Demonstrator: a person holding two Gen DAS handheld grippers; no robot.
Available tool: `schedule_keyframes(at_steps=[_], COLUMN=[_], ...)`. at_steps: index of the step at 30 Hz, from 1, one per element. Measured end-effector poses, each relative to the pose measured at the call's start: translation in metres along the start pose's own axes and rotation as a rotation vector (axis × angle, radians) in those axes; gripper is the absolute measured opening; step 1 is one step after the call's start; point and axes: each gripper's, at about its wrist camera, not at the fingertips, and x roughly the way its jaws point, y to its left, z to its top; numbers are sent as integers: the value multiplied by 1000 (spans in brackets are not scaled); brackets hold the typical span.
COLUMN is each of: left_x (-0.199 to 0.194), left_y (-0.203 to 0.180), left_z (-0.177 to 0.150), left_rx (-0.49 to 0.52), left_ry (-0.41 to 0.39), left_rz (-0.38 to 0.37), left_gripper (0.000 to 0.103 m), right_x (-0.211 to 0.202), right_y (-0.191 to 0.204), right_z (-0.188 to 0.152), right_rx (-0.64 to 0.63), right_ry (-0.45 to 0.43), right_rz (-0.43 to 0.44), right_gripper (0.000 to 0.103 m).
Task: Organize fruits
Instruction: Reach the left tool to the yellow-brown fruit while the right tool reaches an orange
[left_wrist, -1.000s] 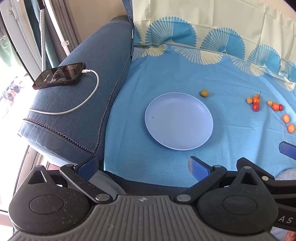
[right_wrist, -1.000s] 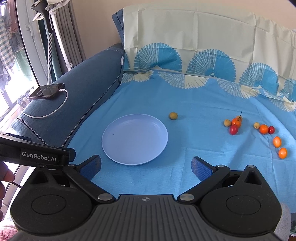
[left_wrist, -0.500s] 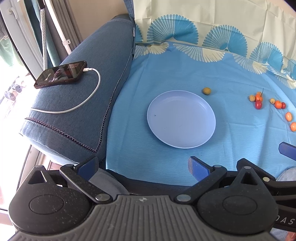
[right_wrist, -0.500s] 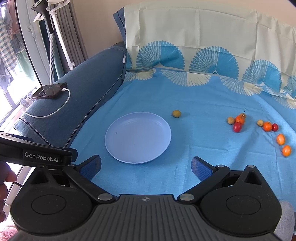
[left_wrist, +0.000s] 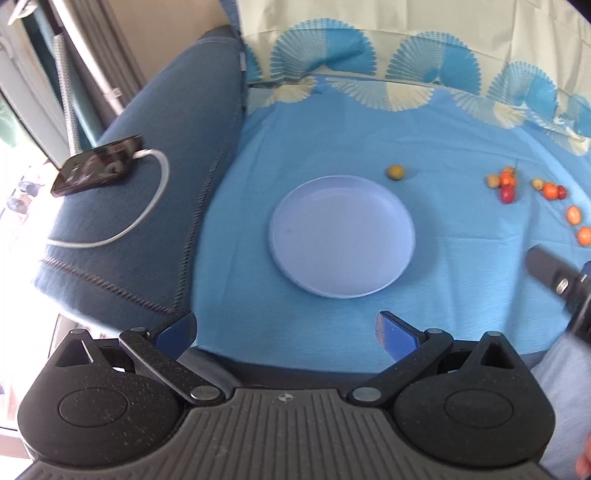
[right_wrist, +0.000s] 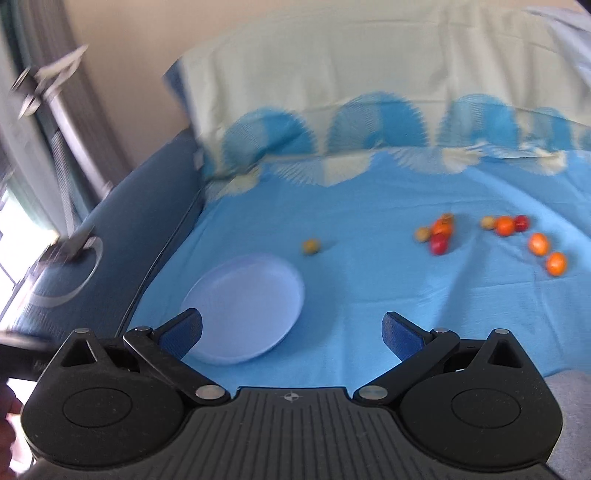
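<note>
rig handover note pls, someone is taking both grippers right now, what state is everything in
Left gripper: jaws open, empty, hanging short of the round pale lilac plastic plate.
Right gripper: jaws open, empty, near edge of the plate below it; this view is motion-blurred.
Things: the plate lies on the light blue bedsheet with nothing on it. One small yellow-green round fruit lies alone just beyond the plate. The cluster of small orange, red and yellowish fruits is scattered further right on the sheet.
Done: no fruit on the plate yet.
Left: all the fruit has to be gathered, probably onto the plate; the lone one is nearest.
</note>
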Motion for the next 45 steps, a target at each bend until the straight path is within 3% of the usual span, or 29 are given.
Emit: schedule_keyframes(at_steps=[3, 11, 15, 20, 28, 30, 33, 37, 38, 40, 41, 42, 43, 45], left_x=[4, 48, 105, 189, 288, 310, 320, 324, 321, 311, 305, 302, 299, 295], left_y=[-21, -110, -149, -168, -172, -166, -152, -156, -159, -165, -166, -167, -167, -169], left_z=[21, 99, 137, 177, 204, 206, 211, 219, 220, 220, 220, 219, 218, 215], left_rx=[12, 102, 130, 97, 100, 72, 1, 22, 46, 92, 92, 86, 80, 84], left_ry=[-3, -47, 18, 135, 236, 286, 313, 334, 319, 260, 247, 247, 250, 246], left_rz=[-44, -119, -136, -123, -61, -69, -114, -75, -60, -56, -90, -112, -124, -129], left_gripper=[103, 103, 103, 103, 103, 103, 103, 103, 101, 80, 52, 32, 32, 32], right_x=[0, 18, 48, 107, 200, 208, 208, 209, 209, 205, 202, 198, 194, 189], right_y=[-38, -163, -221, -282, -330, -324, -323, -324, -324, -326, -325, -324, -323, -323], right_z=[8, 14, 21, 29, 26, 21, 19, 17, 18, 17, 16, 15, 14, 14], right_rx=[82, 281, 365, 419, 378, 306, 306, 297, 295, 302, 309, 315, 319, 324], right_ry=[-71, -107, -89, -38, 78, 40, 17, 8, 8, 5, 0, -11, -26, -46], right_rz=[-94, -368, -479, -590, -680, -719, -719, -729, -729, -713, -714, -723, -726, -721], right_gripper=[103, 103, 103, 103, 103, 102, 103, 103, 103, 102, 97, 86, 79, 43])
